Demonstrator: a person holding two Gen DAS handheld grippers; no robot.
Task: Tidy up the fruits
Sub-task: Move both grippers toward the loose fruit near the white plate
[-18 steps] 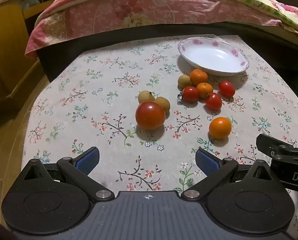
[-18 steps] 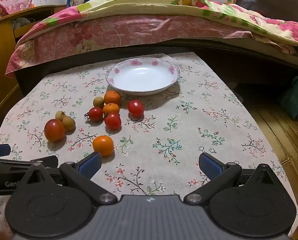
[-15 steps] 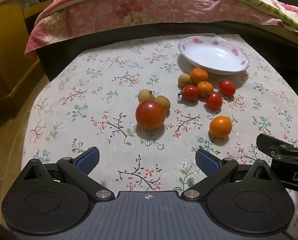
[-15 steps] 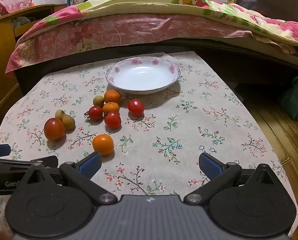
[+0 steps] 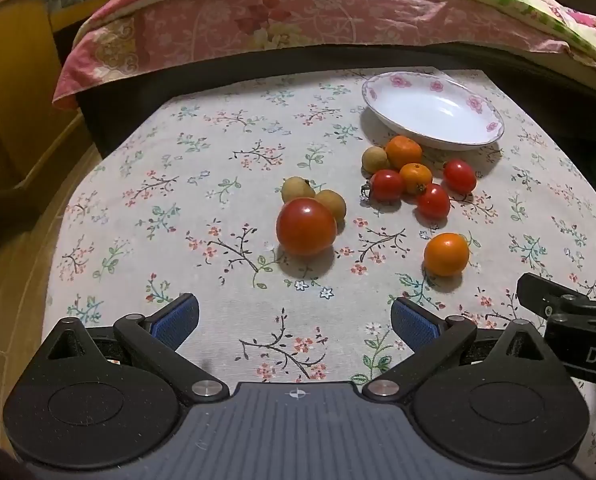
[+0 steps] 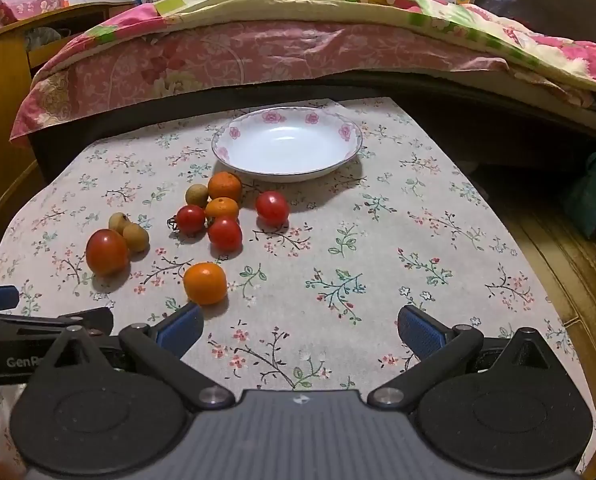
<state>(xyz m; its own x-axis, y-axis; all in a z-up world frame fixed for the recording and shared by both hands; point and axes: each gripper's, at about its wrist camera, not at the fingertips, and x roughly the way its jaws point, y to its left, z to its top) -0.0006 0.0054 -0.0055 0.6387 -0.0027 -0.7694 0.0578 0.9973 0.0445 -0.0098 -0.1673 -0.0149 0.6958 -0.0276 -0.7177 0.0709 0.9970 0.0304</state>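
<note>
A white plate with pink flowers (image 5: pixel 434 110) (image 6: pixel 287 144) lies empty at the far side of the table. In front of it lie several small fruits: a big red tomato (image 5: pixel 306 226) (image 6: pixel 106 251), two brown longans (image 5: pixel 330 204) beside it, a lone orange (image 5: pixel 446 254) (image 6: pixel 205 283), and a cluster of cherry tomatoes (image 5: pixel 386 185) and small oranges (image 5: pixel 408 151). My left gripper (image 5: pixel 293 322) is open and empty, short of the big tomato. My right gripper (image 6: pixel 298 328) is open and empty, its left finger close to the lone orange.
The table wears a floral cloth (image 6: pixel 378 260). A bed with pink and green quilts (image 6: pixel 298 40) runs behind it. A wooden cabinet (image 5: pixel 13 80) stands at the left, wooden floor (image 6: pixel 570 248) at the right. The other gripper shows at each view's edge.
Both grippers have crept slightly forward toward the fruit. Nothing on the table has moved.
</note>
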